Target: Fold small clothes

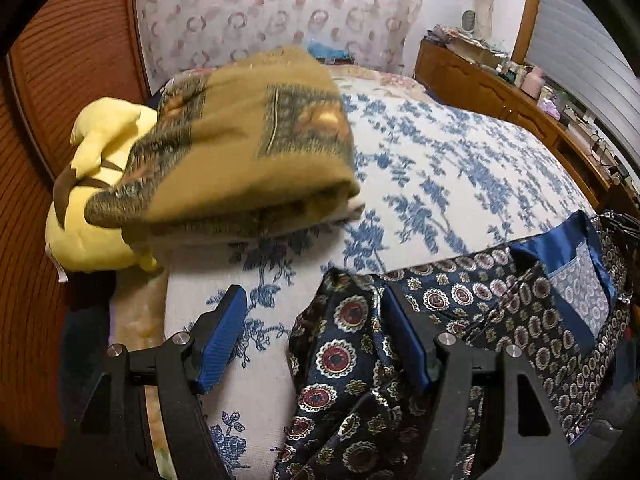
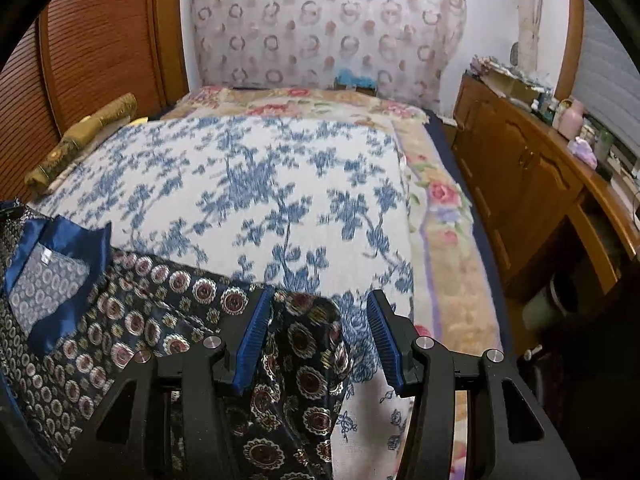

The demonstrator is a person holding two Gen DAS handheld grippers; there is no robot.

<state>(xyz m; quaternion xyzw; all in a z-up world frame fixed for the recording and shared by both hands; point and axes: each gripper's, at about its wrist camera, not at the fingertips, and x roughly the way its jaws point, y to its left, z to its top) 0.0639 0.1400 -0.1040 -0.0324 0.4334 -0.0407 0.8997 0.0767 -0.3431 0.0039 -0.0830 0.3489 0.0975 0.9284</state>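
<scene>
L gripper [image 1: 316, 344]: jaws spread wide, blue pads not pressing on anything. Edge/sleeve of the dark medallion-print garment [image 1: 352, 380] lies between them, bunched up against the R-hand pad, loose, not pinched.

R gripper [image 2: 318, 340]: jaws also apart, approx half spread. Another fold of the same garment [image 2: 296, 364] sits between the pads, up against the L-hand pad, gap to the other one. No grip.

Garment pos: spread across the near edge of the bed, on the white/blue floral cover [image 2: 256, 184]. Blue satin collar + lighter lining visible at far right in L wrist view [image 1: 576, 248], far left in R wrist view [image 2: 52, 256], i.e. it spans between both tools.

Further out: folded mustard blanket w/ patterned border [image 1: 240, 144] stacked on a yellow plush toy [image 1: 92, 236], L side of bed by the wood slatted panel [image 1: 60, 80]. Floral blanket [image 2: 436, 216] under the cover on the R side. Wooden cabinet [image 2: 520, 184] w/ clutter along R wall, patterned curtain [image 2: 320, 20] behind the bed.
</scene>
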